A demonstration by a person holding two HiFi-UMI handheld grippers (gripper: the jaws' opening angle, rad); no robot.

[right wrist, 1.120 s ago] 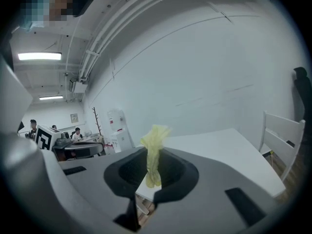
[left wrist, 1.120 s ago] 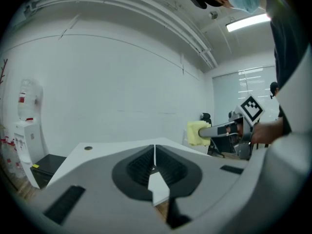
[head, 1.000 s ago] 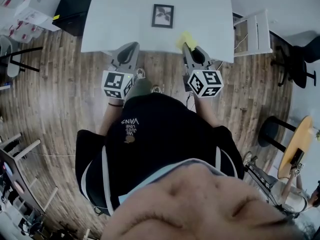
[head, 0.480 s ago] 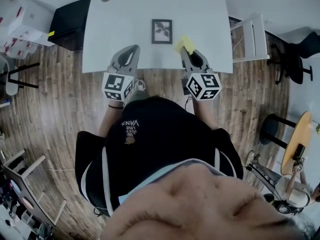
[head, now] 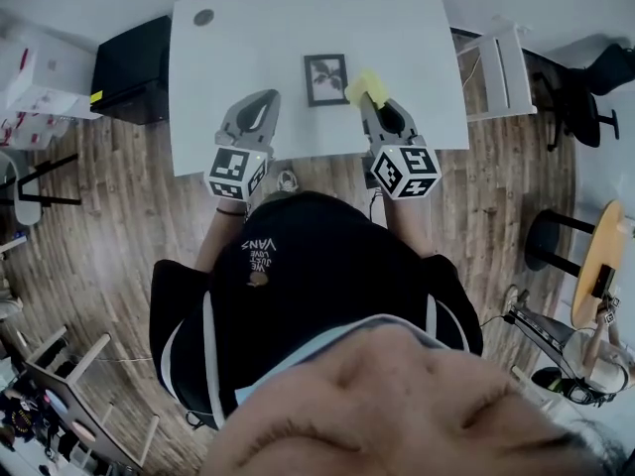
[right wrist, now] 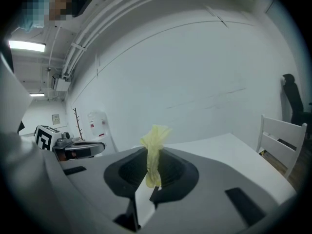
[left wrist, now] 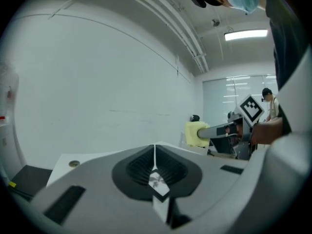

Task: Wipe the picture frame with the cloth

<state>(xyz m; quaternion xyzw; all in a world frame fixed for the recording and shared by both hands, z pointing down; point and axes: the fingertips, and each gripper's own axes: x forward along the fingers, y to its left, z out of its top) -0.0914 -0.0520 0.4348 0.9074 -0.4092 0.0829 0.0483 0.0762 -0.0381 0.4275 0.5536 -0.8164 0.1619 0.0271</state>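
Note:
A small black picture frame (head: 325, 78) lies flat on the white table (head: 248, 38), near its front middle. My right gripper (head: 368, 101) is shut on a yellow cloth (head: 364, 88), which hangs just right of the frame's edge. In the right gripper view the cloth (right wrist: 155, 141) stands up pinched between the jaws. My left gripper (head: 260, 103) hovers over the table's front edge, left of the frame, its jaws closed on nothing (left wrist: 155, 152). In the left gripper view the cloth (left wrist: 196, 133) shows at the tip of the right gripper.
A black cabinet (head: 129, 53) stands left of the table and a white chair (head: 499, 62) at its right. A small round disc (head: 203, 17) sits at the table's far left corner. A black stool (head: 549, 248) stands on the wood floor at the right.
Both grippers have come forward over the table's front edge. The cloth in the right gripper now sits right beside the frame. The left gripper stays shut and empty.

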